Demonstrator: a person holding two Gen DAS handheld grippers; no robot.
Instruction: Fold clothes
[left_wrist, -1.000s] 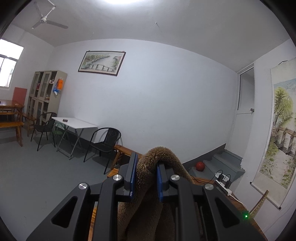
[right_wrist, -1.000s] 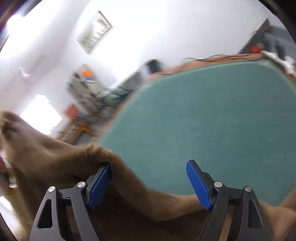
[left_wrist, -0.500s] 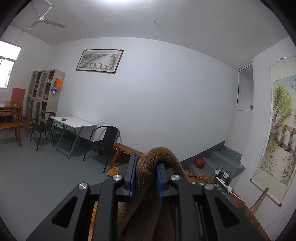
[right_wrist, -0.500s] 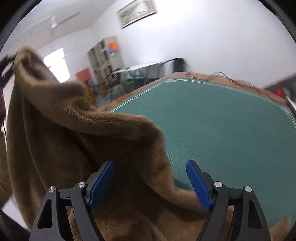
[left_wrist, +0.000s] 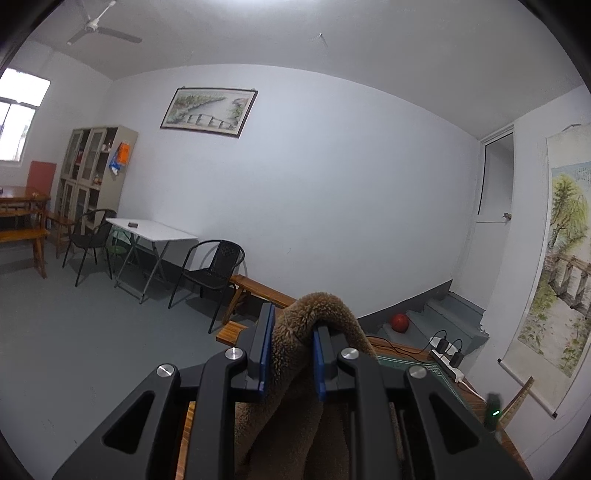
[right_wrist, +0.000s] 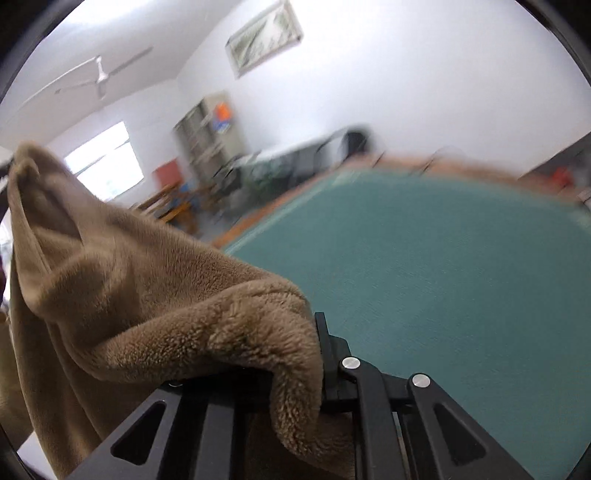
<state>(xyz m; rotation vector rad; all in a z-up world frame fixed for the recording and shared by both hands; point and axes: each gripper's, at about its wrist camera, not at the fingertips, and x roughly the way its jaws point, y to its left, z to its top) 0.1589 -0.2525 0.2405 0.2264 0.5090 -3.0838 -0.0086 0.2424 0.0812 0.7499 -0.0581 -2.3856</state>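
A brown fleece garment (left_wrist: 317, 325) is pinched between the blue pads of my left gripper (left_wrist: 290, 354), held high above the table and pointing at the far wall. In the right wrist view the same garment (right_wrist: 155, 295) drapes from upper left down over my right gripper (right_wrist: 295, 354), whose jaws have closed on a fold of it; the left finger is hidden under the fleece. The cloth hangs stretched between the two grippers above the green mat (right_wrist: 443, 277).
The green mat covers a wooden table (left_wrist: 476, 398). A power strip with plugs (left_wrist: 448, 356) lies at its far right corner. Black chairs (left_wrist: 212, 273), a white folding table (left_wrist: 151, 230), a bench and an orange ball (left_wrist: 400, 322) stand beyond.
My right gripper, open before, has shut on a fold of the fleece and tilted upward. My left gripper keeps its hold and has barely moved.
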